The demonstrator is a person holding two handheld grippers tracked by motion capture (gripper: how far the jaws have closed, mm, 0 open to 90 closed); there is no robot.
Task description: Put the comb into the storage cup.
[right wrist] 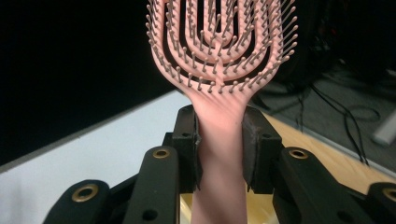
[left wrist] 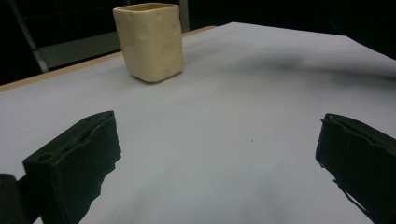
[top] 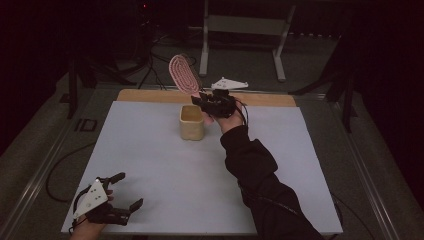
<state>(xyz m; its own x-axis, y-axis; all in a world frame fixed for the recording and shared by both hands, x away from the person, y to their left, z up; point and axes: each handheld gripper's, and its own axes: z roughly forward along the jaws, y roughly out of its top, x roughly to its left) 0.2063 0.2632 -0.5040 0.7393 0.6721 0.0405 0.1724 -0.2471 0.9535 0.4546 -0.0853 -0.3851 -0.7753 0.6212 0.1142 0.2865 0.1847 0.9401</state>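
Observation:
A pink hairbrush [top: 184, 74] with a looped, bristled head stands up and tilts to the left, held by its handle [right wrist: 219, 154] in my right gripper [top: 204, 101], which is shut on it. The handle's lower end reaches down toward a cream square cup [top: 191, 121] standing on the white table sheet [top: 165, 170]; the cup's yellow inside shows below the handle in the right gripper view. The cup [left wrist: 149, 41] stands upright, far ahead of my left gripper [top: 126, 191], which rests open near the table's front left corner with nothing between its fingers.
A wooden strip [top: 145, 95] runs along the table's far edge. Behind the table stand a metal frame [top: 245, 30] and cables on the dark floor [top: 155, 55]. The person's dark sleeve [top: 260, 185] crosses the right half of the sheet.

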